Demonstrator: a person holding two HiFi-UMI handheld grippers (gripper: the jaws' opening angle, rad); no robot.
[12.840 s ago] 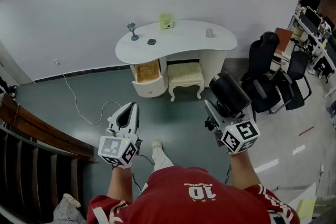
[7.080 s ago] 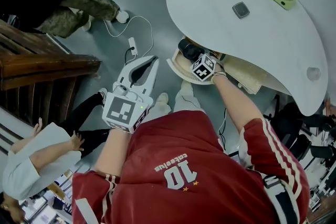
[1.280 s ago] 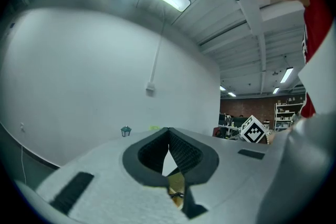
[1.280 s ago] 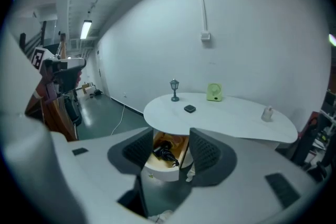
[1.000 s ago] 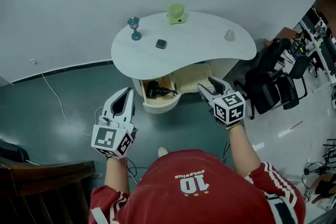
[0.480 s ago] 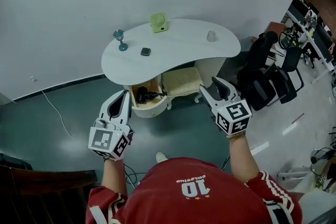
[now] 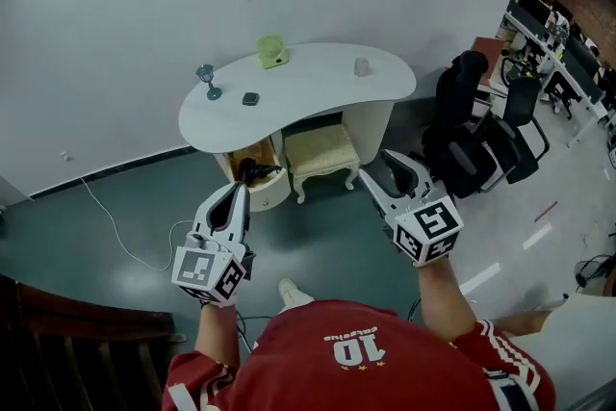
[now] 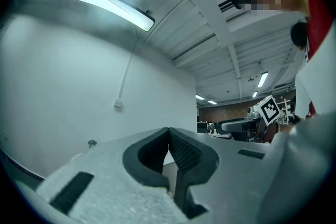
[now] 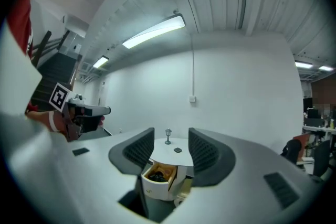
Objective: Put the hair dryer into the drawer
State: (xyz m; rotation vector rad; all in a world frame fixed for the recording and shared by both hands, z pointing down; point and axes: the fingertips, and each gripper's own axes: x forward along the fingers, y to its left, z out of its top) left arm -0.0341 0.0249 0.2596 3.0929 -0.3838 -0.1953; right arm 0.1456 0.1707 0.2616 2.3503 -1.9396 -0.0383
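Note:
The black hair dryer (image 7: 253, 170) lies inside the open drawer (image 7: 262, 190) at the left end of the white desk (image 7: 308, 87). In the right gripper view the hair dryer (image 9: 156, 176) shows in the drawer (image 9: 153, 187) far ahead. My left gripper (image 7: 242, 192) is held in the air well short of the drawer, shut with nothing in it; its pads (image 8: 181, 152) meet at the tips. My right gripper (image 7: 381, 166) is open and holds nothing, pointing level at the desk. Its jaws have just been closing slightly, with nothing between them.
A cushioned stool (image 7: 322, 147) stands under the desk beside the drawer. On the desk are a teal goblet (image 7: 207, 78), a green fan (image 7: 271, 51), a small dark object (image 7: 250, 98) and a cup (image 7: 362, 66). Office chairs (image 7: 476, 135) stand right. A cable (image 7: 120, 231) crosses the floor.
Both grippers have drawn back from the desk, which now looks farther off. The right gripper has risen. The hair dryer stays in the open drawer.

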